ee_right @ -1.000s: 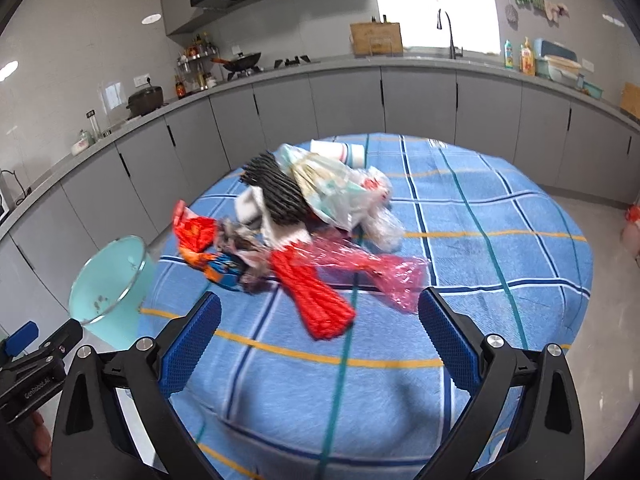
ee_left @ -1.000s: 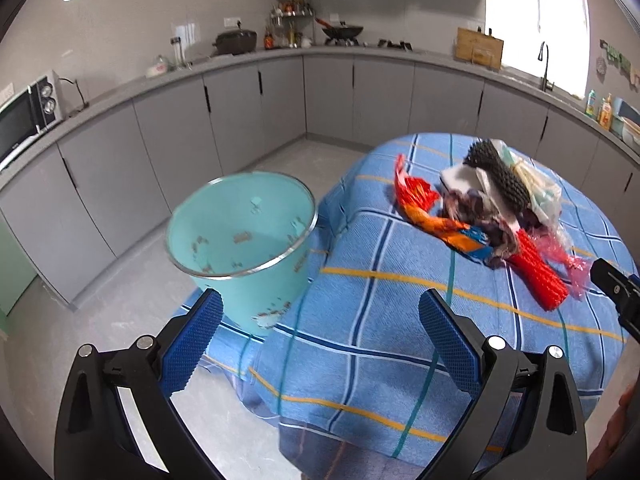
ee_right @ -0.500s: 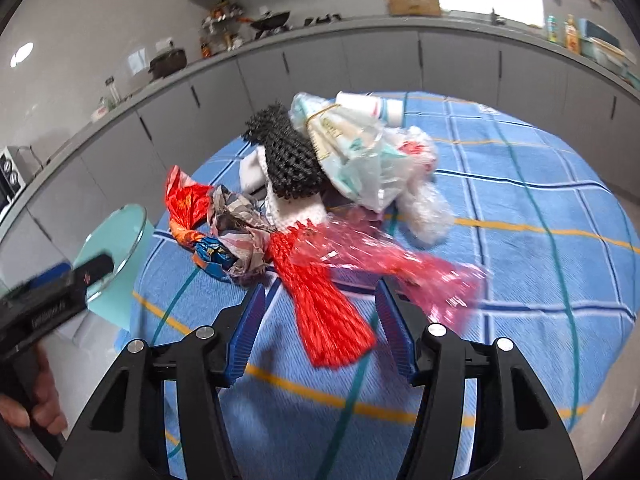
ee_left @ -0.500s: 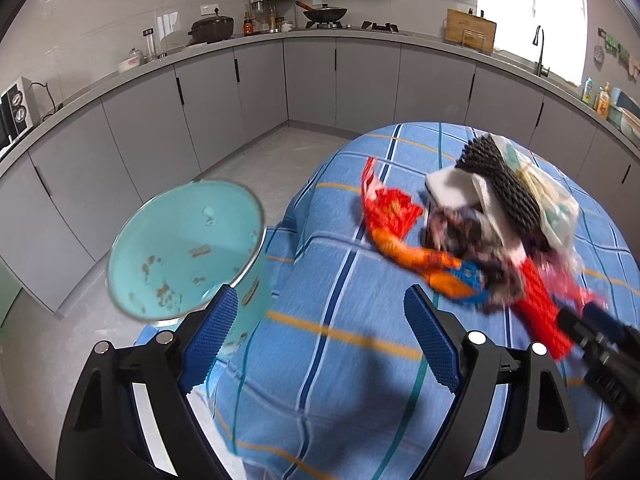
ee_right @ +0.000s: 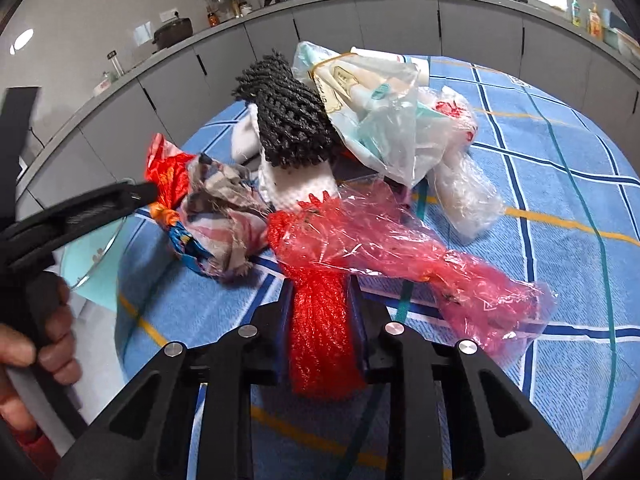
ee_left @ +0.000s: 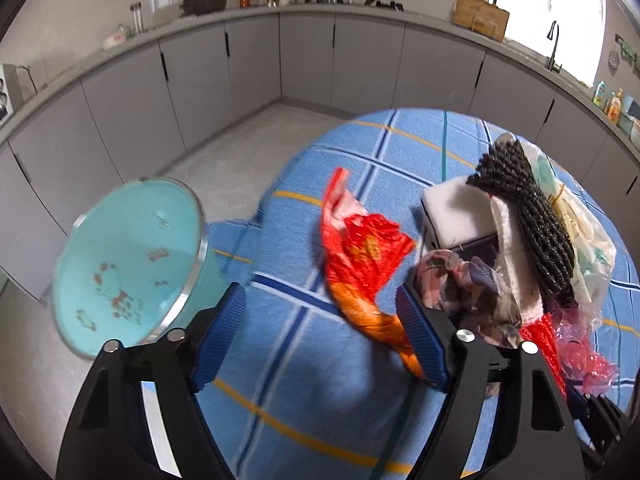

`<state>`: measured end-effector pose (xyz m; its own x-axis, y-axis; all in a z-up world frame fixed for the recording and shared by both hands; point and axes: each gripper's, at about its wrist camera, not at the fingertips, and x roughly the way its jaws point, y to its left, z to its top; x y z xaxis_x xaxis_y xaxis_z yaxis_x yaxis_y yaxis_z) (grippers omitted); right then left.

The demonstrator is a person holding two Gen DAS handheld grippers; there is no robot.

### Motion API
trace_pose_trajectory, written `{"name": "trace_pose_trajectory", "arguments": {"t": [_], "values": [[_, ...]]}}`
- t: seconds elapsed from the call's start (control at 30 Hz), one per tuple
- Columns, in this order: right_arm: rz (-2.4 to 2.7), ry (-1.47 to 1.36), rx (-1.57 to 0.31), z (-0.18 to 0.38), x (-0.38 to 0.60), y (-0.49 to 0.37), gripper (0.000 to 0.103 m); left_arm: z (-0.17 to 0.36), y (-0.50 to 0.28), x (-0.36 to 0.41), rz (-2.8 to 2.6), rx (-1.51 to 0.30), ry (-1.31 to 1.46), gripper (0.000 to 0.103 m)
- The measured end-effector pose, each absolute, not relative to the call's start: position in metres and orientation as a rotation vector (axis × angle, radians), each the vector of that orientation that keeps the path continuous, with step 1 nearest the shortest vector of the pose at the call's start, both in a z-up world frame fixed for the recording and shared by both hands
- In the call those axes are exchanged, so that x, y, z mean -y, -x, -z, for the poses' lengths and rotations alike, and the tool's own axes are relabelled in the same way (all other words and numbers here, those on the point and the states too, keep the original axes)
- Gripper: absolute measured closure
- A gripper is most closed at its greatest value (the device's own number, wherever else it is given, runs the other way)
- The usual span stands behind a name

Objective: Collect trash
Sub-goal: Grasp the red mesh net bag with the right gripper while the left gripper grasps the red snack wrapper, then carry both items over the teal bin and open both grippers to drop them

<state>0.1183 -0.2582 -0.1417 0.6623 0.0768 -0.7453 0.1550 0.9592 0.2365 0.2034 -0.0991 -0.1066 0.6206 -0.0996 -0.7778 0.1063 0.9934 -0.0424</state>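
A heap of trash lies on the blue checked tablecloth (ee_right: 560, 184). My right gripper (ee_right: 320, 308) is closing, and its pads press both sides of the red foam net (ee_right: 320, 340). A pink plastic bag (ee_right: 400, 248) drapes over the net's far end. Behind are a black foam net (ee_right: 292, 120), clear bags (ee_right: 380, 108) and crumpled paper (ee_right: 224, 216). My left gripper (ee_left: 320, 336) is closing too, still wide, low over the cloth. The orange tail of a red wrapper (ee_left: 360, 256) lies just inside its right pad (ee_left: 420, 340), with nothing pressed. The teal bin (ee_left: 124, 264) stands left of the table.
A white foam block (ee_left: 456, 212) sits under the black net. Grey cabinets and a counter with a wok and pots ring the room. Bare floor (ee_left: 240, 160) lies between the table and the cabinets. A person's hand (ee_right: 36, 340) holds the left gripper's handle.
My right gripper dropped onto the red foam net and its jaws closed around it. My left gripper swung from beside the bin toward the red wrapper, its jaws narrowing.
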Motion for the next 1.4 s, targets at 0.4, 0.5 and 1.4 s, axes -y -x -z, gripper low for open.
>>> {"name": "trace_pose_trajectory", "arguments": {"t": [0.4,0.5,1.4], "values": [[0.012,-0.33,-0.812,0.127,0.258,-0.108,0.077,0.122,-0.207,0.11,0.214,-0.936,0.02,0.08],[0.008,-0.33,-0.792,0.12,0.255,-0.104,0.077,0.115,-0.202,0.101,0.225,-0.923,0.033,0.08],[-0.167,-0.238,-0.631,0.05,0.159,-0.139,0.077,0.031,-0.15,-0.032,0.01,-0.689,0.008,0.08]]}}
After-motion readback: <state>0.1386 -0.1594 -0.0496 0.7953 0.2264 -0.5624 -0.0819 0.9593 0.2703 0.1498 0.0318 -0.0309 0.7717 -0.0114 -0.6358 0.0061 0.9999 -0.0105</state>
